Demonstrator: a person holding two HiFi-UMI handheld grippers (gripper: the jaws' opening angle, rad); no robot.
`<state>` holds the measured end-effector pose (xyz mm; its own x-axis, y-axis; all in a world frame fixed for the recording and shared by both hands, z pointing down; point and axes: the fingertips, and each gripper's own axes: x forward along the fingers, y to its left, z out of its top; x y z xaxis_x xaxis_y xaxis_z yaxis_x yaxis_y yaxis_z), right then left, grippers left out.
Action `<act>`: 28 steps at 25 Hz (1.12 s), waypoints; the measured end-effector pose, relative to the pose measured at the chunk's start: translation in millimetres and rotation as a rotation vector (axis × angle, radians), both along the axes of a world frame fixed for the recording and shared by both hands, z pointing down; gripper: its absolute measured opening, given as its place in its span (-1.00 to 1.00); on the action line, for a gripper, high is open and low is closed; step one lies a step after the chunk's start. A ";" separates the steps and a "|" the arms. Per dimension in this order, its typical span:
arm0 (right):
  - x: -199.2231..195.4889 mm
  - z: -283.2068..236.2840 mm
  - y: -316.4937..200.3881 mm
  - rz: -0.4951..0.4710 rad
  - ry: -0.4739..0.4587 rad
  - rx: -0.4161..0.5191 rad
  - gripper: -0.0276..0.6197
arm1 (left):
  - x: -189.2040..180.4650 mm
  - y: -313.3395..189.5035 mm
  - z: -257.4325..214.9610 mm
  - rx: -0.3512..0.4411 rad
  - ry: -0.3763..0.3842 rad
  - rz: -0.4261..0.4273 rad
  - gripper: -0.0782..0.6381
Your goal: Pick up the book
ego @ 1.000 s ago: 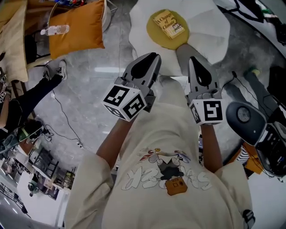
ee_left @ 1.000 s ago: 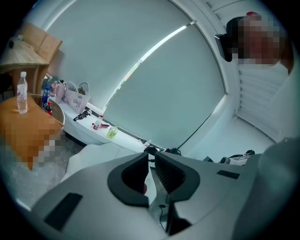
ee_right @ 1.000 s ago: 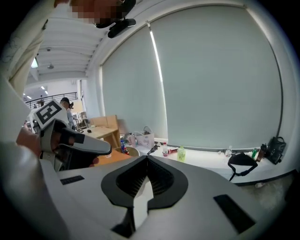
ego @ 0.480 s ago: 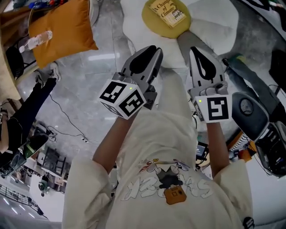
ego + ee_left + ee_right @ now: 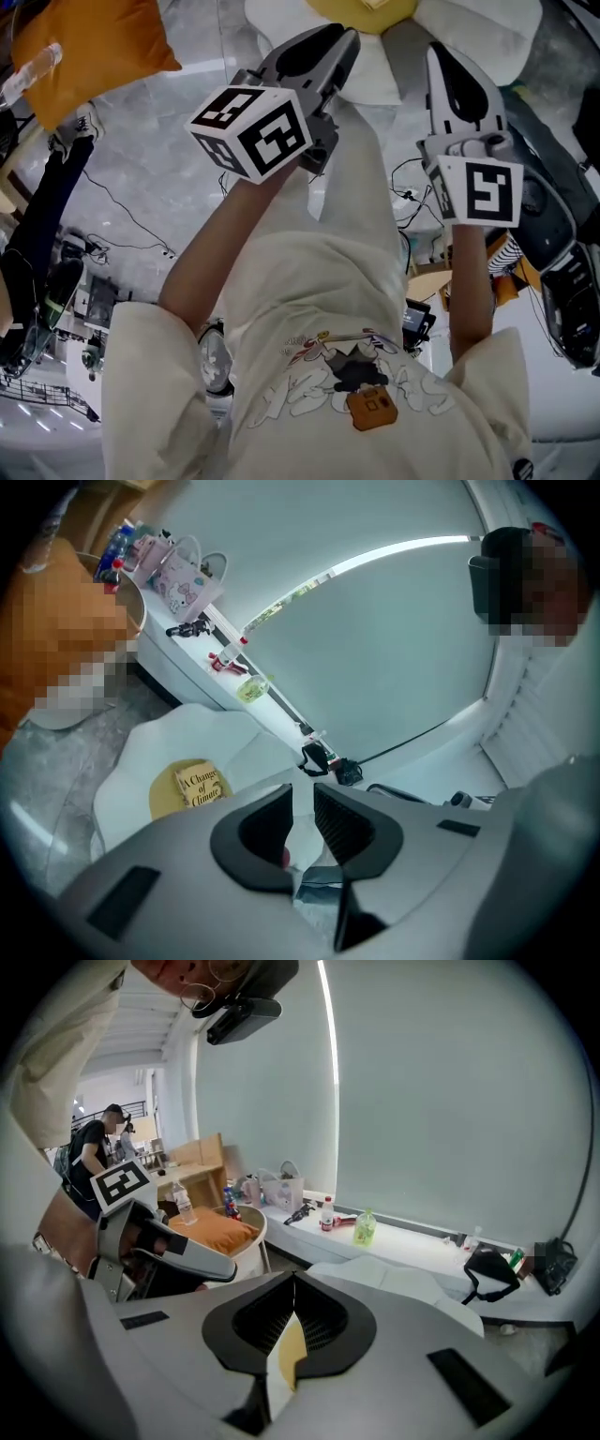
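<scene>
The left claw (image 5: 303, 795) has just been opening and its jaws now stand a narrow slit apart, with nothing between them and nothing touching them. The right claw (image 5: 293, 1281) is closed, its jaw tips meeting at the front, and it holds nothing; a thin sliver of yellow shows through the gap behind the tips. In the head view both claws are held out in front of the person's chest, pointing away and somewhat down, the left claw (image 5: 339, 37) beside the right claw (image 5: 442, 54). The book (image 5: 199, 786) lies flat, well apart from both claws, on the round yellow middle (image 5: 165, 801) of a white petal-edged cushion (image 5: 155, 747). Its cover is yellow with dark lettering, face up, and it sits closed and a little askew
</scene>
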<state>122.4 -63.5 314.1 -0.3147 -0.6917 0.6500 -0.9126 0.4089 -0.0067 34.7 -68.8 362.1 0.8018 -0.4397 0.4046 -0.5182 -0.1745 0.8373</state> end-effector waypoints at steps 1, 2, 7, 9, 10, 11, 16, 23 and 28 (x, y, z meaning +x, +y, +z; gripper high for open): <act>4.0 6.1 1.3 0.005 -0.001 -0.008 -0.84 | 3.7 1.1 6.3 -0.008 0.003 0.001 -0.61; 7.1 12.2 1.4 0.008 -0.002 -0.014 -0.84 | 6.8 0.9 12.2 -0.011 0.005 0.002 -0.61; 5.4 50.0 -14.1 -0.004 0.003 -0.042 -0.84 | 6.9 -15.6 50.9 -0.023 -0.015 -0.009 -0.61; -9.6 72.1 -20.3 -0.008 -0.004 -0.063 -0.84 | -8.0 -19.1 73.6 -0.042 -0.020 -0.011 -0.61; -17.7 81.8 -20.4 -0.009 -0.007 -0.072 -0.84 | -16.3 -17.1 83.8 -0.052 -0.023 -0.009 -0.61; -22.4 89.8 -18.9 -0.009 -0.007 -0.078 -0.84 | -21.8 -13.4 92.0 -0.059 -0.027 -0.007 -0.61; 15.2 111.3 -2.9 0.027 -0.006 -0.086 -0.84 | 7.6 7.4 106.8 -0.057 -0.043 0.010 -0.61; -36.0 186.6 -5.3 0.061 0.018 -0.132 -0.84 | -50.7 1.5 177.8 -0.099 -0.056 0.003 -0.55; -69.5 233.2 -12.2 0.008 0.078 -0.145 -0.84 | -78.7 -12.9 214.4 -0.120 -0.055 0.011 -0.40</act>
<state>52.8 -75.7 547.3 -0.2539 -0.5912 0.7655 -0.9159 0.4014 0.0062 -44.1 -81.7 576.5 0.7814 -0.3767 0.4976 -0.5627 -0.0805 0.8227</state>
